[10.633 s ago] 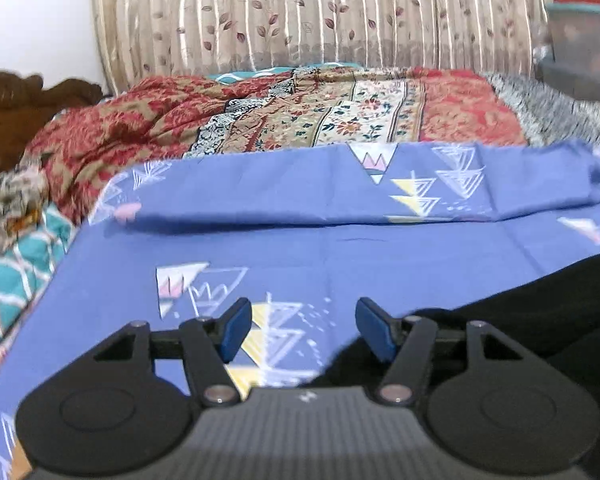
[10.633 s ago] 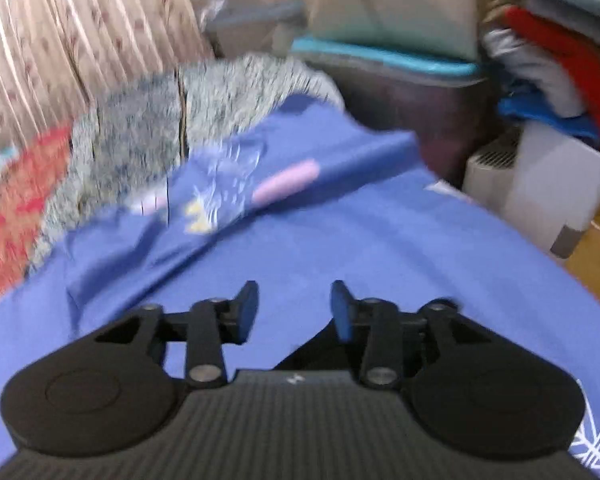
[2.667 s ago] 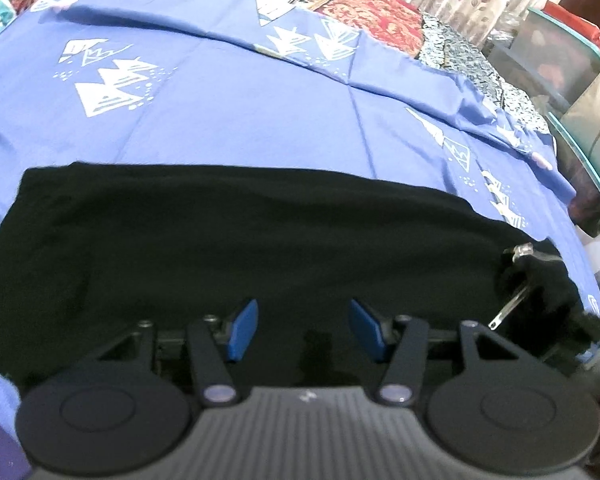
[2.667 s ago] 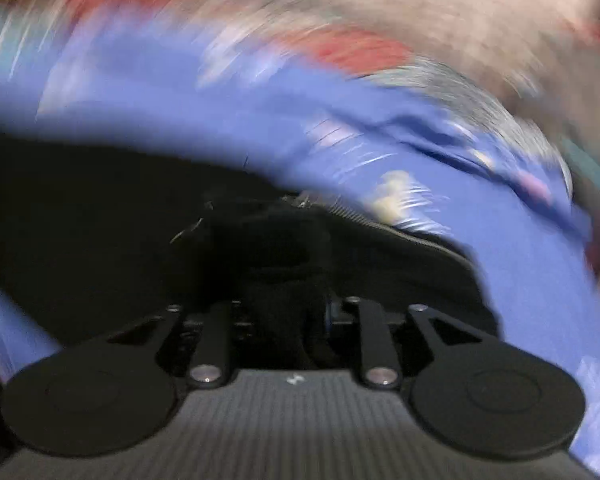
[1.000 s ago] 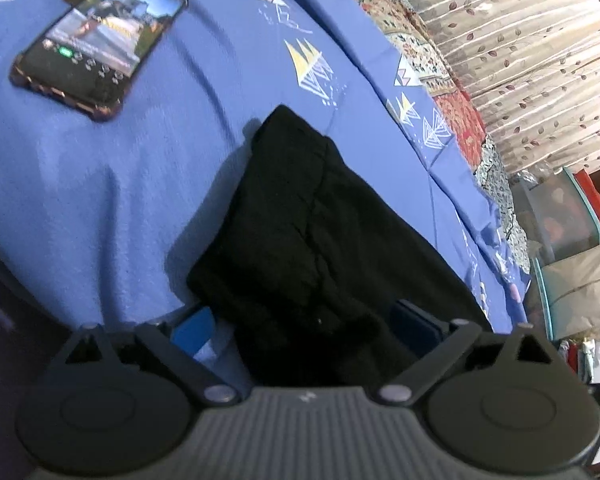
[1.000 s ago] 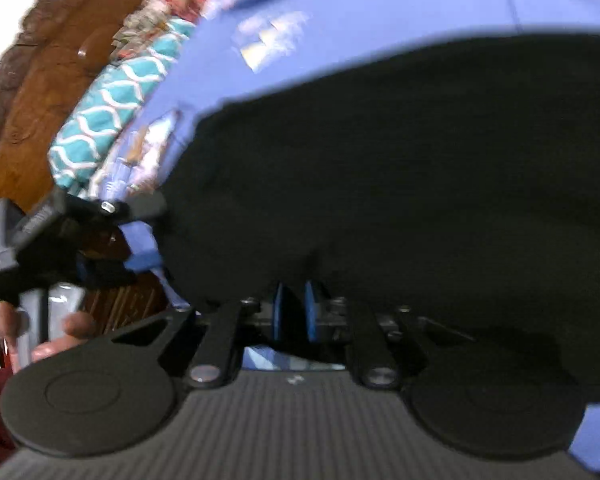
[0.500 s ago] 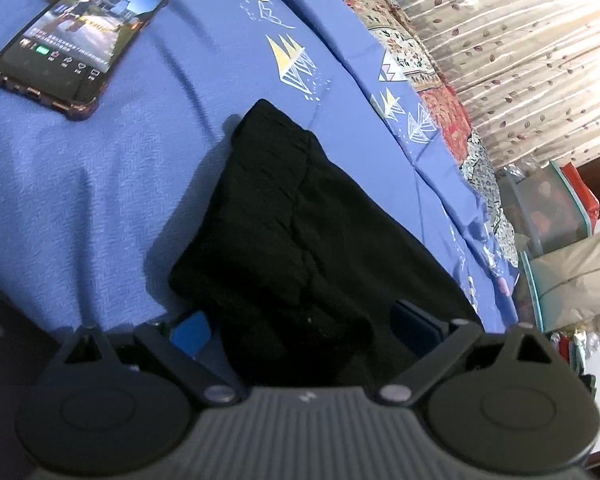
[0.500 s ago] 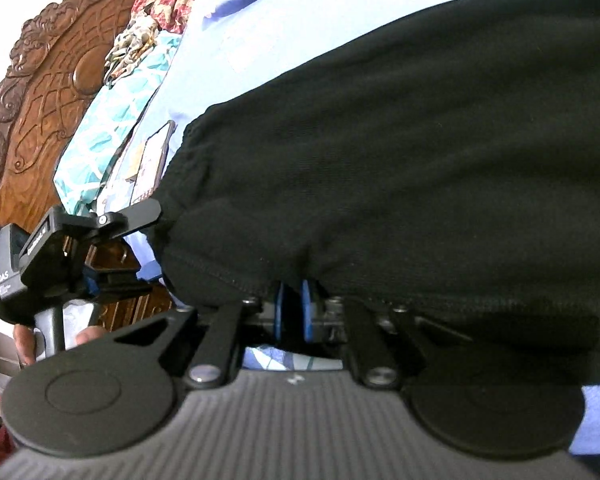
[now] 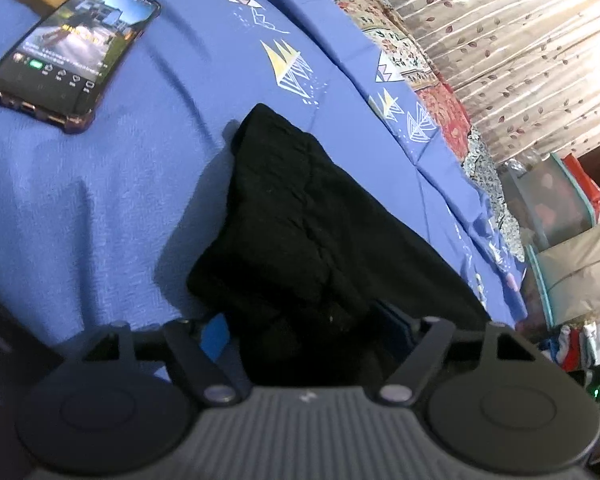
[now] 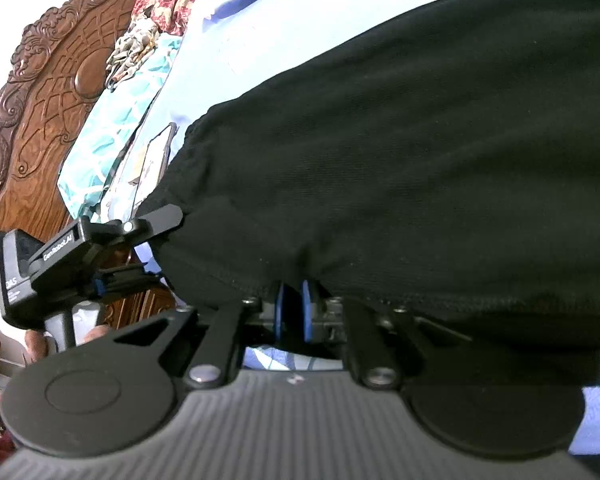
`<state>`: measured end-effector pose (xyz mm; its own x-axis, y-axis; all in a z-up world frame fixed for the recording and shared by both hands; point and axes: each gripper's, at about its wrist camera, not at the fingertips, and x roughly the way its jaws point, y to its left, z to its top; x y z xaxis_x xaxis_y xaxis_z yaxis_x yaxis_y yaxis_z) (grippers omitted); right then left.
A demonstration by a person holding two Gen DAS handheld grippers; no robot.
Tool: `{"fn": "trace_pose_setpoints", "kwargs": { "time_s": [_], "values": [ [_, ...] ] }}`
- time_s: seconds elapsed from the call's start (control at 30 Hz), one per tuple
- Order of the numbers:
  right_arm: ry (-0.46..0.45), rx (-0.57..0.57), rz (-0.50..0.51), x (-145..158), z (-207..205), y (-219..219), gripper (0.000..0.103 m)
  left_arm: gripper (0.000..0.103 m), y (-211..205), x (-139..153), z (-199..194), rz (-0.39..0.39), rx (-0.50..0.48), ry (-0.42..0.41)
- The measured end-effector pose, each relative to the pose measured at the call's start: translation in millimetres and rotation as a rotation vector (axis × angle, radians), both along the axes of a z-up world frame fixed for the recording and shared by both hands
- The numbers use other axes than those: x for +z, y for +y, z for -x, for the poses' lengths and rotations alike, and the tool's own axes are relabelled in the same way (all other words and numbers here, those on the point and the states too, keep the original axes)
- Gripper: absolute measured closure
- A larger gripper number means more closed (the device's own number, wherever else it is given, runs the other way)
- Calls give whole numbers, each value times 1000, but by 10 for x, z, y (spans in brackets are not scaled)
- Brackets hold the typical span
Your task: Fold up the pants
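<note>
The black pants (image 9: 300, 208) are laid on the blue sheet (image 9: 100, 200), running from lower centre toward the right edge. Their near corner is bunched between the closing left gripper (image 9: 304, 330). Their hem is pinched by the narrow right gripper (image 10: 292, 312).

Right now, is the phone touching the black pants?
Apart. The left wrist view shows the phone lying on the blue sheet with a clear strip of bare sheet between it and the black pants.
</note>
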<state>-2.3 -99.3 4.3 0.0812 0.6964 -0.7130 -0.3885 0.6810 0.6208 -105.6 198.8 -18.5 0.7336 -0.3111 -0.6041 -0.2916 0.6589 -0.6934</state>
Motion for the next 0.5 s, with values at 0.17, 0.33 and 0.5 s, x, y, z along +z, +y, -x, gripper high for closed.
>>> {"fn": "trace_pose_setpoints", "kwargs": {
  "time_s": [0.17, 0.33, 0.5],
  "values": [
    [-2, 5, 1, 1, -1, -11, 92, 40, -45, 38, -25, -45, 0, -3],
    [-3, 7, 3, 4, 0, -14, 92, 67, -37, 59, 48, -56, -27, -39],
    [-38, 25, 17, 48, 25, -6, 89, 60, -50, 50, 40, -72, -22, -21]
  ]
}}
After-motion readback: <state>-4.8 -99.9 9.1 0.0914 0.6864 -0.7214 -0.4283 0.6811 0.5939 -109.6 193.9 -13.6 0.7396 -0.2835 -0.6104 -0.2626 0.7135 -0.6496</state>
